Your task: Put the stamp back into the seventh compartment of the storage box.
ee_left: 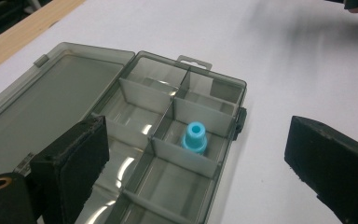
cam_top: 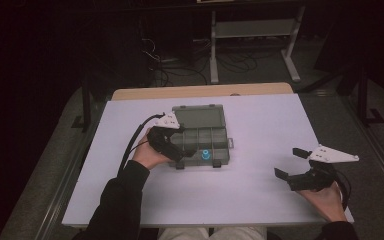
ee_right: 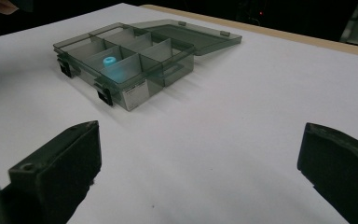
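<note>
**A:** Table log. A smoky grey compartment box sits on the white table top, a little left of centre in the high view. Lid swung fully open, lying flat on the far side.

**B:** Contents?

**A:** One small blue plug-shaped piece, upright, in a front-row compartment near the latch side. In the left gripper view the same blue piece stands with its narrow collar up, alone in its cell, against the partition on its near side. Other cells in view look bare.

**B:** Left gripper?

**A:** Left gripper hangs over the box's left end, hand behind it at the box's near-left corner. Jaws spread wide, nothing between them. From its own camera, one jaw sits over the box's left cells, the other out over bare table to the right of the box. Whether a jaw touches the box: cannot tell.

**B:** Right gripper?

**A:** Right gripper is well apart from the box, near the table's front right corner, held in the right hand. Jaws wide apart, empty, aimed back toward the box. Its camera shows the box from the latch side, two dark latches hanging down, the blue piece visible through the wall.
</note>
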A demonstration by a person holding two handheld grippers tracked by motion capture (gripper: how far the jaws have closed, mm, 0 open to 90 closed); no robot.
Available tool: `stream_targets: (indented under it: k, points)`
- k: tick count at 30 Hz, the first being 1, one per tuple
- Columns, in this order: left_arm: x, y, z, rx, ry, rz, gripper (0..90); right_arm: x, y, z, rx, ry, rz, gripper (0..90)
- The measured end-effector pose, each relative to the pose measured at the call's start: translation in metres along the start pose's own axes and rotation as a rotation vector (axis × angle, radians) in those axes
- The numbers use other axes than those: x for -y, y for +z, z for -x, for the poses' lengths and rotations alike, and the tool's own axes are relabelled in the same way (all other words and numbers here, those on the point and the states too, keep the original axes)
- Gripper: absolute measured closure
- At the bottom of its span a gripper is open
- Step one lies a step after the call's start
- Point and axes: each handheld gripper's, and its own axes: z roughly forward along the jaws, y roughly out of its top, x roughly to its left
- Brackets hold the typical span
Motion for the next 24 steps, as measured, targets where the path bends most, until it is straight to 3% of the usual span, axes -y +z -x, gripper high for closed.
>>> stream_targets:
  k: [24]
  points:
    - [0.029, -0.039, -0.010, -0.064, -0.048, 0.030, 6.4, 0.000, 0.002, -0.001, -0.001, -0.002, -0.005, 0.0]
